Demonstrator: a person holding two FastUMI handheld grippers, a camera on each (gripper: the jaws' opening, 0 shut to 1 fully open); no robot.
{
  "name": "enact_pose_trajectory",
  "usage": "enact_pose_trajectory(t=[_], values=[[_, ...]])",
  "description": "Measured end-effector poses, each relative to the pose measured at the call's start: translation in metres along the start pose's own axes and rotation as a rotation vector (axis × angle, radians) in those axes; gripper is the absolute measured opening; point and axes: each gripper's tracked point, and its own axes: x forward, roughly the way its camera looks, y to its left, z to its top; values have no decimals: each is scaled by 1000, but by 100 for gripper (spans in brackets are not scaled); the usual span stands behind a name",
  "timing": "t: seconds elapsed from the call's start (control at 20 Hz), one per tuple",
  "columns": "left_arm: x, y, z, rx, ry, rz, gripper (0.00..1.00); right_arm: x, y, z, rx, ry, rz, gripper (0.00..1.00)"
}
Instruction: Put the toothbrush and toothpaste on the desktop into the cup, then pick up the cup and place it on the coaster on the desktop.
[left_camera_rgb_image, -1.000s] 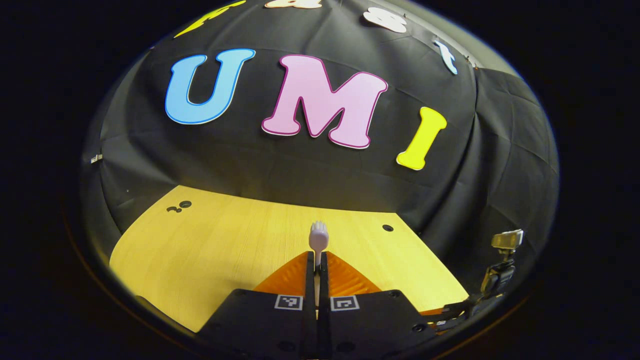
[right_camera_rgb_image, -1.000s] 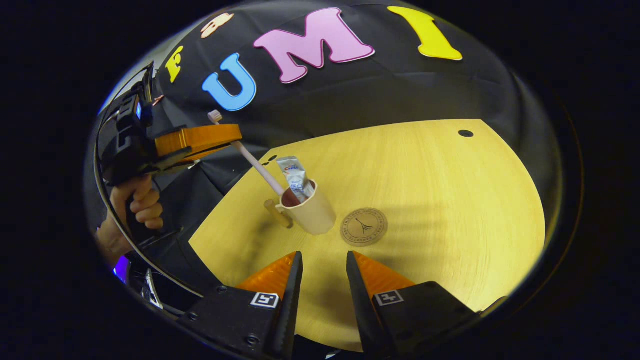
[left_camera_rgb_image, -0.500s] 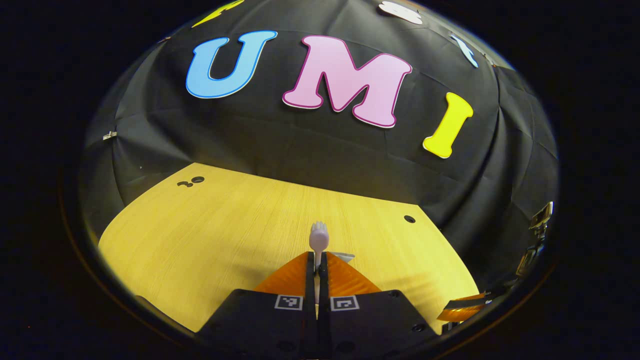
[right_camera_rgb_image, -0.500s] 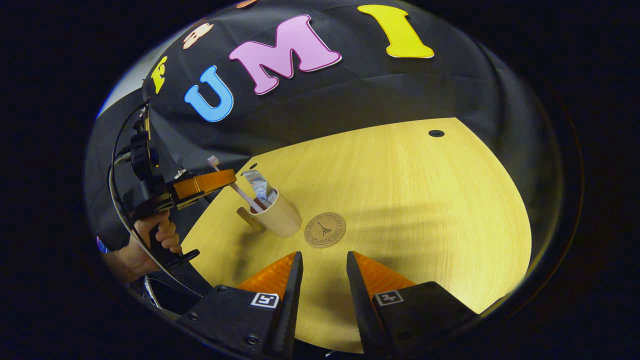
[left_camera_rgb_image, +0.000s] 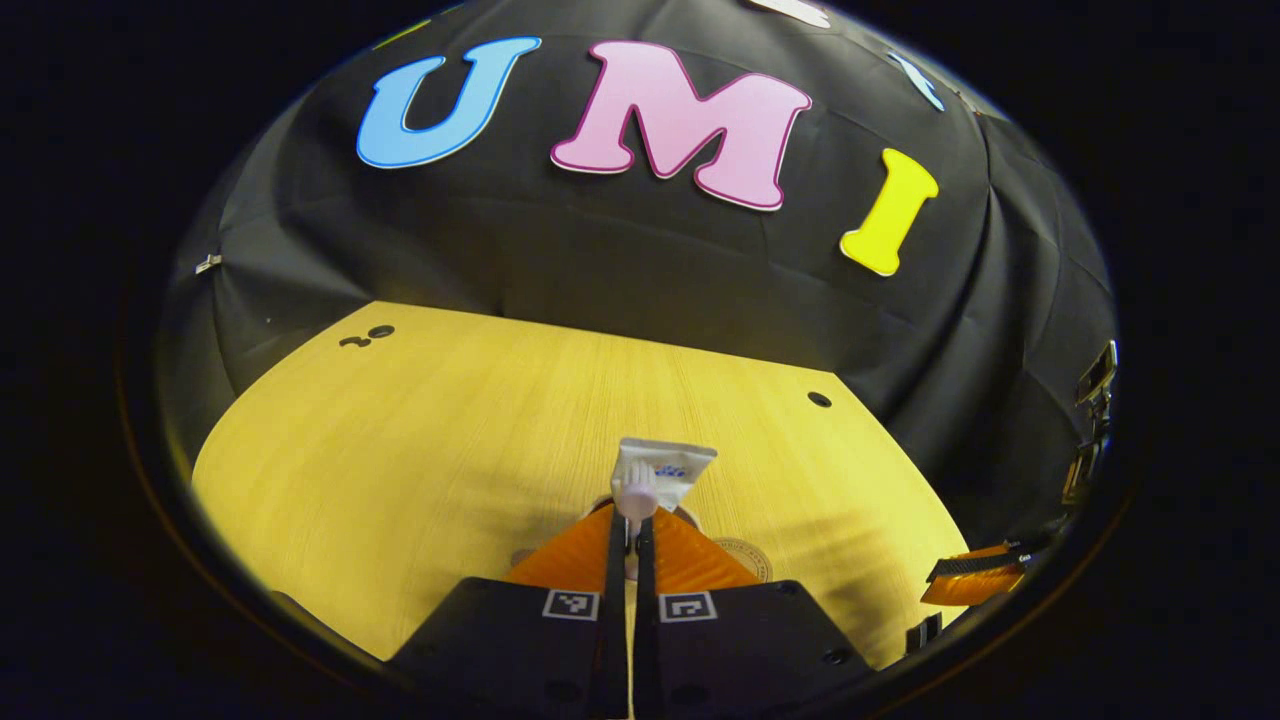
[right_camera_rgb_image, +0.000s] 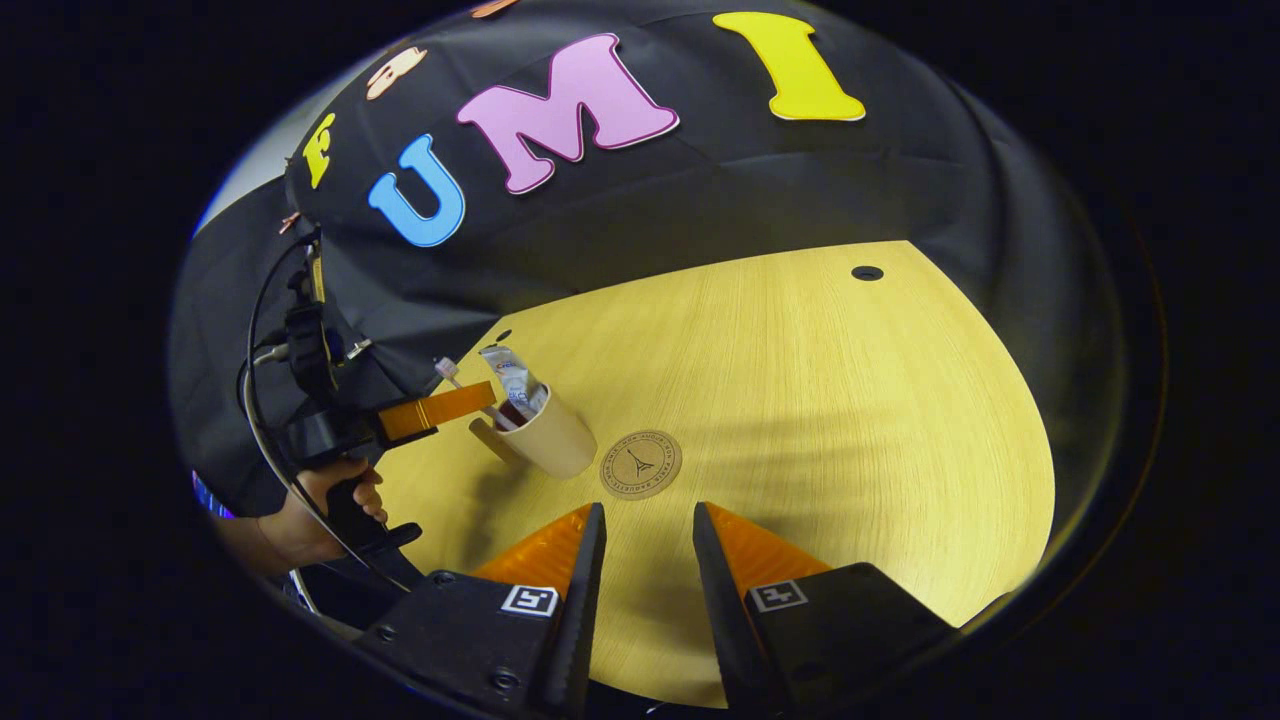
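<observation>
Beige cup (right_camera_rgb_image: 545, 442) holding crimped toothpaste tube (right_camera_rgb_image: 513, 372) and toothbrush (right_camera_rgb_image: 447, 372), left tongs (right_camera_rgb_image: 478, 398) clamped on toothbrush, right tongs (right_camera_rgb_image: 645, 520) apart, round coaster (right_camera_rgb_image: 640, 465) beside cup, wood-grain bench (right_camera_rgb_image: 820, 400).

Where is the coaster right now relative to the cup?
In the right gripper view the coaster lies flat on the desktop, bare, just right of the cup and slightly nearer the camera, ahead of the right hand-held gripper.

Beige cup (right_camera_rgb_image: 545, 440) upright on desktop, toothpaste tube (right_camera_rgb_image: 512, 372) standing inside; toothbrush (right_camera_rgb_image: 462, 385) slanting into it (bristles up). Round coaster (right_camera_rgb_image: 640, 464) just beside, bare.
</observation>
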Motion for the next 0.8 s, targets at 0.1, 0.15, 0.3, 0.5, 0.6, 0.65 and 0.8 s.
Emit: enact_pose_trajectory(t=[0.1, 0.15, 0.3, 0.5, 0.6, 0.65, 0.8], values=[[-1, 0, -5, 10, 17, -10, 11, 0, -3, 1, 4, -2, -2, 54], [-3, 0, -6, 12, 26, -16, 15, 0, -3, 2, 6, -4, -3, 54], [-8, 0, -8, 36, 46, -37, 33, -2, -4, 3, 10, -10, -9, 54], [-23, 10, -11, 117, 83, -54, 58, 1, -6, 8, 30, -28, -19, 54], [-29, 11, -18, 179, 133, -93, 65, 0, -12, 13, 48, -42, -32, 54], [-33, 13, -23, 228, 164, -110, 70, 0, -14, 16, 57, -51, -39, 54], [-40, 23, -27, 396, 219, -152, 88, -5, -24, 19, 61, -69, -66, 54]])
